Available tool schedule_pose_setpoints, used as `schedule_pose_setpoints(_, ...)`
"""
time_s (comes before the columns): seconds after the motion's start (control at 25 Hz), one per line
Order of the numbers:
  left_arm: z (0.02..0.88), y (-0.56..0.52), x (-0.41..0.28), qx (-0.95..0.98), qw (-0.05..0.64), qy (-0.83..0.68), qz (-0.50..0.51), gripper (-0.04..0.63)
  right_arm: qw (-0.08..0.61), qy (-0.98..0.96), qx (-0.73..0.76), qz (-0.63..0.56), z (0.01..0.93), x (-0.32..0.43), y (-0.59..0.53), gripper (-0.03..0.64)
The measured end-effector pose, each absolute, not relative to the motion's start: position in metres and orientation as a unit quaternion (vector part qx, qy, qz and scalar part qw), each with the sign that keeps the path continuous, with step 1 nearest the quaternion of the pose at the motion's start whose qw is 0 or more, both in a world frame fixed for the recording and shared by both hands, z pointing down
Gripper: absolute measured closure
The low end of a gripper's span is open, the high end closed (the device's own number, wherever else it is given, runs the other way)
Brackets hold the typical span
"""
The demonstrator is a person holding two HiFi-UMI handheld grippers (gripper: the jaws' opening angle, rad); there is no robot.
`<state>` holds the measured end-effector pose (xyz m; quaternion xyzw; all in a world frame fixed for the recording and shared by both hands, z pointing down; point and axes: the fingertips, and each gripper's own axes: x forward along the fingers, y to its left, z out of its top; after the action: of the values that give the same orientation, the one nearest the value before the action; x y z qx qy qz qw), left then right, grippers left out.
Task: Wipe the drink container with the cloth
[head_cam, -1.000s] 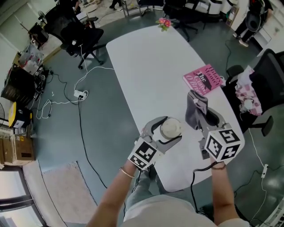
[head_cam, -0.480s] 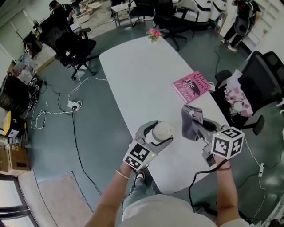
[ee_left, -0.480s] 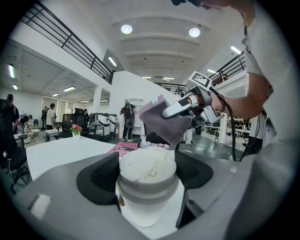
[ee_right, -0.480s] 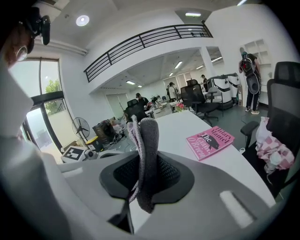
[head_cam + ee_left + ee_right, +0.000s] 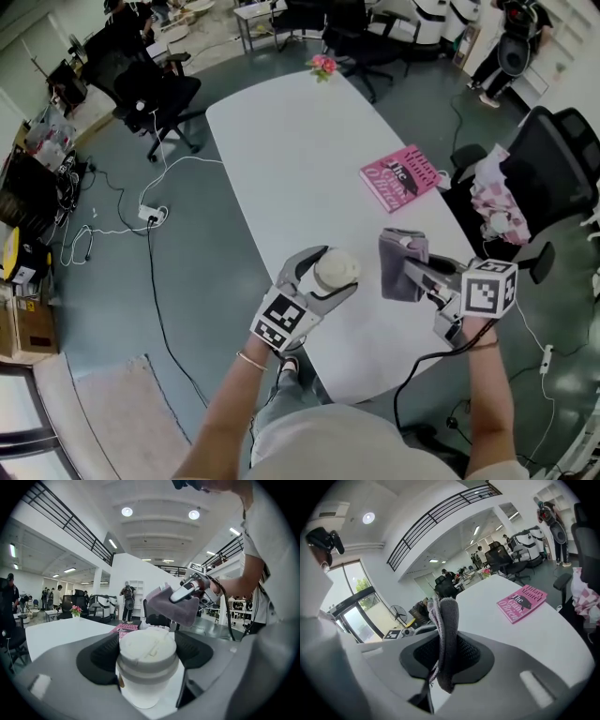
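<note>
**Q:** Status of the wipe?

**A:** Not begun, by my reading. My left gripper (image 5: 332,273) has its fingers pressed against both sides of the drink container (image 5: 147,660), a pale lidded cup, over the near end of the worktop (image 5: 300,159). I cannot tell whether its base rests on the surface or hangs just clear. My right gripper (image 5: 446,654) has its fingers pinched on the cloth (image 5: 446,620), a grey folded towel standing up out of them. In the head view the cloth sits to the right of the cup, near it but with a gap. No contact.

**Q:** Done versus left?

**A:** Done: both items are in hand and the cloth is turned toward the cup. Left: close the gap, lay the cloth on the cup, and rub the lid and wall. That is the whole wiping step.

**Q:** Anything in the container?

**A:** The lid is on, so the contents are hidden. I would treat it as possibly full and keep it upright. I see no other container. A pink book (image 5: 403,176) lies farther along on the right, and small flowers (image 5: 324,66) stand at the far end. Both are well apart from the work.
</note>
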<state>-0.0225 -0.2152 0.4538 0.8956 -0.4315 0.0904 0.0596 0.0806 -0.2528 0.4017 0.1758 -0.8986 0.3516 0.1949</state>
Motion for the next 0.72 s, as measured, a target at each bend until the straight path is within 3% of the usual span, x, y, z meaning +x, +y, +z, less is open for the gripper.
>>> schedule_pose_setpoints(0.72, 0.447, -0.215, -0.021, 0.900, 0.060, -0.424, 0.082, 0.225, 0.203, -0.882, 0.014, 0.424, 0.454, 0.048, -0.269, 0.548)
